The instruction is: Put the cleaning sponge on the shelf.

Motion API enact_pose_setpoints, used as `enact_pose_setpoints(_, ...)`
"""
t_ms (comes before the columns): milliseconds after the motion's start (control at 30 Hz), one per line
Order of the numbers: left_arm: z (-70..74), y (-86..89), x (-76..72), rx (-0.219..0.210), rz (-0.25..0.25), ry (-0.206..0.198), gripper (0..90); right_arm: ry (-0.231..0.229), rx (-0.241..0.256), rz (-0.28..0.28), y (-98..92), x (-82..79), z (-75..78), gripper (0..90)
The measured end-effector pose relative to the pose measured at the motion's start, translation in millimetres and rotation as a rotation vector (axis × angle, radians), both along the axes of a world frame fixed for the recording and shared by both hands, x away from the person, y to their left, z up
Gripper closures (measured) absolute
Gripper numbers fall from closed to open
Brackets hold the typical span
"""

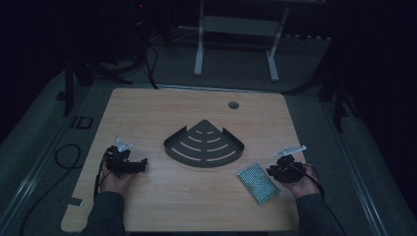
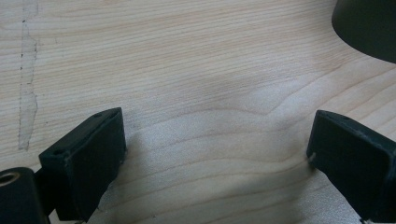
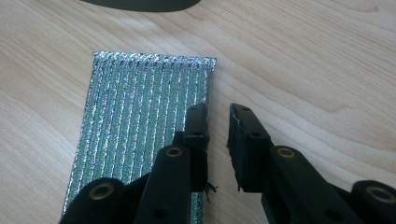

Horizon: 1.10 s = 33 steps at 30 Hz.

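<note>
A wooden table (image 1: 147, 113) is seen from above in dim light, with 2 forearms entering from its near edge. A dark, fan-shaped tray (image 1: 204, 145) with curved slots lies flat at the table's centre, its point toward the far edge. A small round hole (image 1: 233, 104) is set in the tabletop near the far edge.

A silvery ribbed pouch (image 1: 257, 182) lies flat toward the near right corner, between the tray and the right gripper (image 1: 272, 172). That gripper is held just beside the pouch's right edge; in the right gripper view its jaws stand a narrow gap apart, 1 jaw over the pouch's edge and 1 over bare wood, with nothing clamped.

The left gripper (image 1: 144, 164) is held low near the left edge, well apart from the tray, its jaws spread wide over bare wood.
</note>
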<state>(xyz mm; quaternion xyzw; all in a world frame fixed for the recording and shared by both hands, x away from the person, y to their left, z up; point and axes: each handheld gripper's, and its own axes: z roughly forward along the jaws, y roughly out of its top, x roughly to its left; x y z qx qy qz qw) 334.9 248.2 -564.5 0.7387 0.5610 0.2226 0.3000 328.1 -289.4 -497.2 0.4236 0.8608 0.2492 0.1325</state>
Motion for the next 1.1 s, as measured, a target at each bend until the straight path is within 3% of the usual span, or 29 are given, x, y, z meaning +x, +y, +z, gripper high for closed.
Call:
enact_pose_setpoints(367, 0.0, 0.0, 0.0, 0.0, 0.0, 0.0, 4.8, 0.076, -0.003, 0.014, 3.1, 5.9, -4.4, 73.3)
enact_pose_setpoints(667, 0.0, 0.0, 0.0, 0.0, 0.0, 0.0, 4.8, 0.109, -0.002, 0.038, 5.9, 7.0, -7.6, 73.4)
enact_pose_setpoints(1100, 0.0, 0.0, 0.0, 0.0, 0.0, 0.0, 4.8, 0.18, 0.01, 0.021, 4.5, 14.1, -17.2, 77.0)
